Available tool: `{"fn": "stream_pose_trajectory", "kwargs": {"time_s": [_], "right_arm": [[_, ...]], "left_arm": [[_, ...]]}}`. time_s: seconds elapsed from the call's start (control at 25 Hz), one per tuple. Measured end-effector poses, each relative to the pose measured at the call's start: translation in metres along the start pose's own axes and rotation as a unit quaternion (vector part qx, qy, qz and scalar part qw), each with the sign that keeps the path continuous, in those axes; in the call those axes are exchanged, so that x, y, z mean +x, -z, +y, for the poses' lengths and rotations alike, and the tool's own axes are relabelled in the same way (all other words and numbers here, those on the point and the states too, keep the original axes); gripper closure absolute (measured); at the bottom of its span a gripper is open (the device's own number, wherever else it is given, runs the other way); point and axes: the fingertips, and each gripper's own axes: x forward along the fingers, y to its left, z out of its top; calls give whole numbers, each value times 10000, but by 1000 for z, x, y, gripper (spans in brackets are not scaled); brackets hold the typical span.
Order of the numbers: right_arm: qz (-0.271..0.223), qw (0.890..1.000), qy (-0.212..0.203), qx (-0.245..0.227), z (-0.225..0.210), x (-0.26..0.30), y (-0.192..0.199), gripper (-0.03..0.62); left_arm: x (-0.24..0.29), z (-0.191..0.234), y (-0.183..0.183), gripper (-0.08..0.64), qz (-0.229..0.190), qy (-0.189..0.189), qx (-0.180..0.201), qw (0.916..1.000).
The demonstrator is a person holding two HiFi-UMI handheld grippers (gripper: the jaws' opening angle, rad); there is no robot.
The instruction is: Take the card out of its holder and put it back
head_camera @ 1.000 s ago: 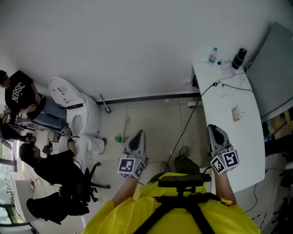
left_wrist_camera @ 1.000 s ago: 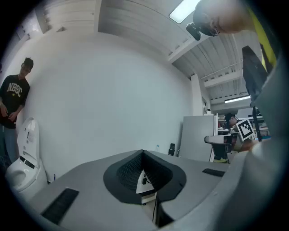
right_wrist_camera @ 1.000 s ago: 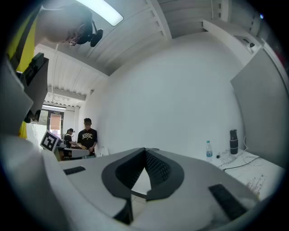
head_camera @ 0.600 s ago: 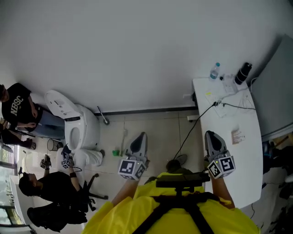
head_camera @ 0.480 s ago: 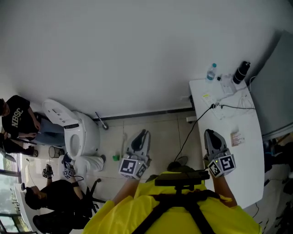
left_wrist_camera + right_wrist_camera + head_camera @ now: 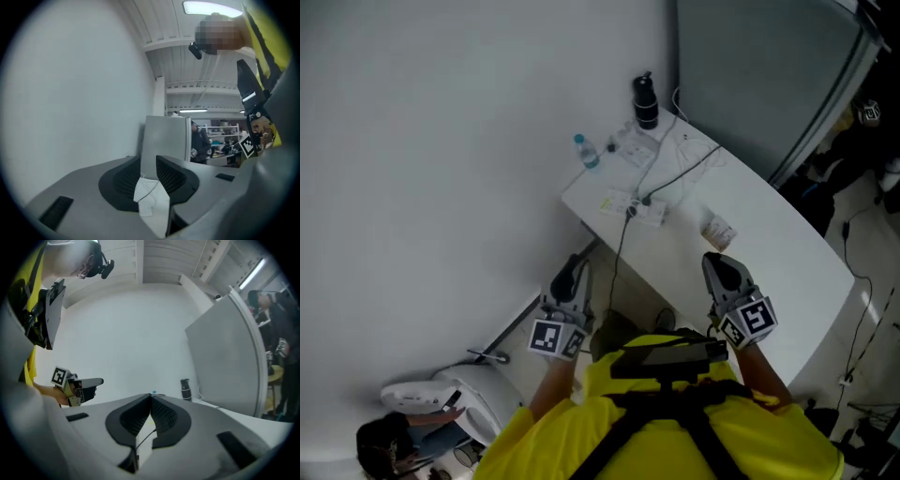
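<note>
Card holder: small pale item on the white counter, near my right gripper; I cannot make out the card itself.
Right gripper: fingers pressed together, empty.
Left gripper: fingers slightly spread, empty.
Handling, my judgement: light, thin, slick; I pinch the exposed edge.

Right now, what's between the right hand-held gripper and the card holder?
Only bare white table. The head view shows nothing lying between the right hand-held gripper and the holder.
</note>
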Motion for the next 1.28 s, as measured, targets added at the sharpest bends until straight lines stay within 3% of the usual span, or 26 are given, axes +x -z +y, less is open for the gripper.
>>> {"fn": "stream_pose_trajectory", "kwargs": {"time_s": [0.12,0.16,0.32,0.48,0.52,0.6,0.64,0.68,0.72,0.84,1.0,1.16,1.28], "right_arm": [[-136,9955,920,195,-42,-33,1,586],[-177,9919,1234,256,-51,-45,3,586],[-244,9756,2142,412,-76,-77,11,585],[-240,9635,2626,453,-98,-82,23,584],[-209,9622,2668,505,-104,-80,29,583],[-48,9607,2724,542,-120,-74,44,486],[49,9601,2754,480,-128,-71,52,500],[147,9601,2763,406,-136,-67,60,550],[251,9610,2728,376,-144,-61,70,551],[577,9667,2449,476,-166,-42,102,505],[954,9733,2003,588,-189,-29,147,505],[1159,9816,1388,608,-210,-21,179,505],[1225,9867,858,639,-223,-14,201,505]], "left_arm": [[69,-33,6,473,197,803,135,9965],[89,-44,10,533,253,1084,166,9937],[152,-92,22,551,380,2189,204,9748],[191,-125,38,525,665,3135,474,9461],[201,-127,41,525,722,3249,552,9414],[218,-129,53,526,765,3383,712,9352],[226,-130,61,526,812,3430,761,9327],[232,-131,70,526,905,3470,764,9304],[236,-131,79,526,1033,3508,716,9280],[243,-132,105,554,1372,3714,551,9166],[245,-136,122,554,1618,3974,586,9014],[245,-140,133,554,1654,4076,655,8957],[245,-144,153,554,1789,3986,540,8979]]}}
